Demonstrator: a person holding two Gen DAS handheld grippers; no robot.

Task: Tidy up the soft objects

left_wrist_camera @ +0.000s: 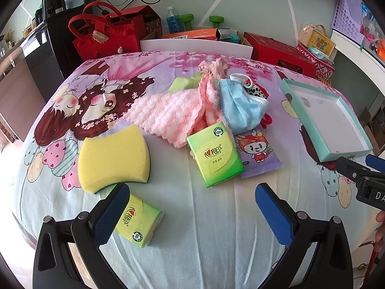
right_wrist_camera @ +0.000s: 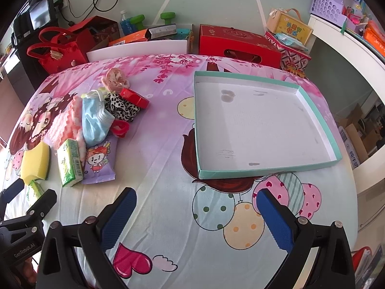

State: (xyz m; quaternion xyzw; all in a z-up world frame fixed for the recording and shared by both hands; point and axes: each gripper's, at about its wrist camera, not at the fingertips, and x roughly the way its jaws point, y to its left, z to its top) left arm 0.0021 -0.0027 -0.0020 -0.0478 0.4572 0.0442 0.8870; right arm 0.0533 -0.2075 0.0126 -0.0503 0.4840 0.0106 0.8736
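Currently left gripper (left_wrist_camera: 192, 213) apart | right gripper (right_wrist_camera: 196, 216) apart | bare sheet beside tray (right_wrist_camera: 320, 122) edge

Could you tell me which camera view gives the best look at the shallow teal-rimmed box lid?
The right wrist view: the box lid sits near the middle, all four walls and its bare white inside visible. In the left wrist view the same box lid is squeezed toward the right edge, distorted, its near corner beside the right tool.

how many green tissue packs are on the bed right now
2. One tissue pack leans on the purple wipes packet near the pink cloth. The other lies beside the left gripper. More could hide under the pile.
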